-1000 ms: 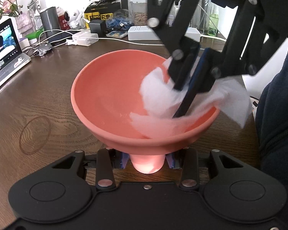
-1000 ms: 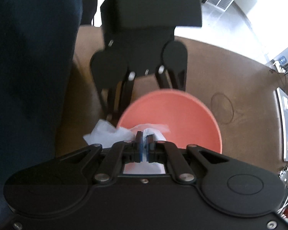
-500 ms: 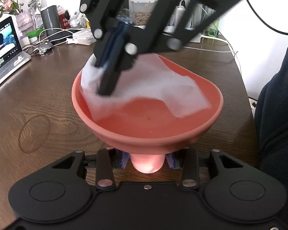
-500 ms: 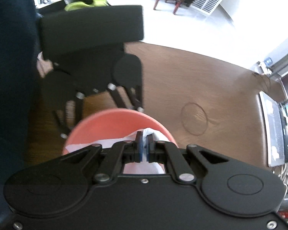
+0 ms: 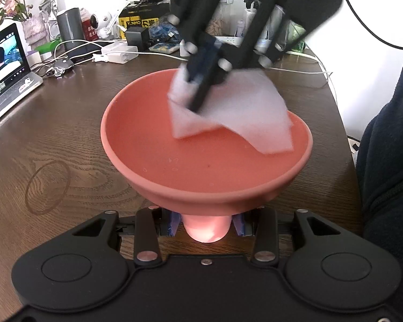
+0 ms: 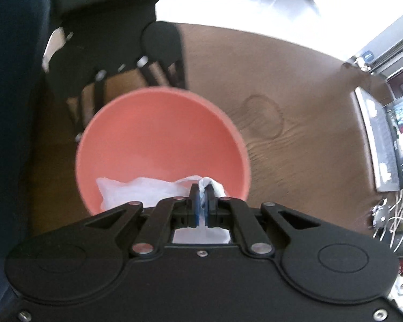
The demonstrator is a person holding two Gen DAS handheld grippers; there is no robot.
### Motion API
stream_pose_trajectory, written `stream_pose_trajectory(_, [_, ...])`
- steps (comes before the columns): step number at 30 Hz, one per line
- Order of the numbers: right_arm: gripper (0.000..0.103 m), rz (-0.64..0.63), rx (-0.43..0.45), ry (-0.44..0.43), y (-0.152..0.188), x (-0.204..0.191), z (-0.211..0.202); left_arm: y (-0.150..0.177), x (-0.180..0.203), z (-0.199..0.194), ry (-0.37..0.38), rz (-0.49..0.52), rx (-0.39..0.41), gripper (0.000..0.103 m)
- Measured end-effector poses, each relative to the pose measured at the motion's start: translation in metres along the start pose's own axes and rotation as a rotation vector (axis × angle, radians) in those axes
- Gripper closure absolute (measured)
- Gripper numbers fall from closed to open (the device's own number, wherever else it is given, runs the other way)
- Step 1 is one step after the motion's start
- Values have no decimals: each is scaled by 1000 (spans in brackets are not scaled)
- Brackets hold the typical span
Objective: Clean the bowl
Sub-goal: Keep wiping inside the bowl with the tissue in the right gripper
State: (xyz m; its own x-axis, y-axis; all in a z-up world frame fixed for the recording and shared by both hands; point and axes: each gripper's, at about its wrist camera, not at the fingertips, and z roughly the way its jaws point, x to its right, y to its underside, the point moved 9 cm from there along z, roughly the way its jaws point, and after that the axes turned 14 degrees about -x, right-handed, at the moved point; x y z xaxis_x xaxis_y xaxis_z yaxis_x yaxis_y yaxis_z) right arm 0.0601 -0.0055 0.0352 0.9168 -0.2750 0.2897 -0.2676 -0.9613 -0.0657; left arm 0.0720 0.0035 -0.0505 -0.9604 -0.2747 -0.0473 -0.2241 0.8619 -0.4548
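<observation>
The left claw [image 5: 205, 226] is clamped on the pink bowl's [image 5: 147, 139] foot above the counter [image 5: 67, 134]. The right claw [image 6: 201, 198] pinches a white tissue [image 5: 244, 110] against the bowl's far inner wall.

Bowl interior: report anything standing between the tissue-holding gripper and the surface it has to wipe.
Nothing visible does. The right gripper, shut on the white tissue, is already inside the pink bowl; the bowl holds nothing else. The left gripper clamps the bowl's foot from below.
</observation>
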Motion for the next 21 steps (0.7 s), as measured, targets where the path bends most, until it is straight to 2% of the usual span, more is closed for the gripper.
stream_pose_trajectory(8, [100,-9,15,-82,-6,-43,7,0,-5,-1,3,6,-2,62])
stream_pose_trajectory(14, [100,98,85,-130,-28,-47,7,0,-6,0,0,0,-2,62])
stream_pose_trajectory(21, [100,165,110,-119,-41,-29,13,1,-5,-1,-4,9,-6,62])
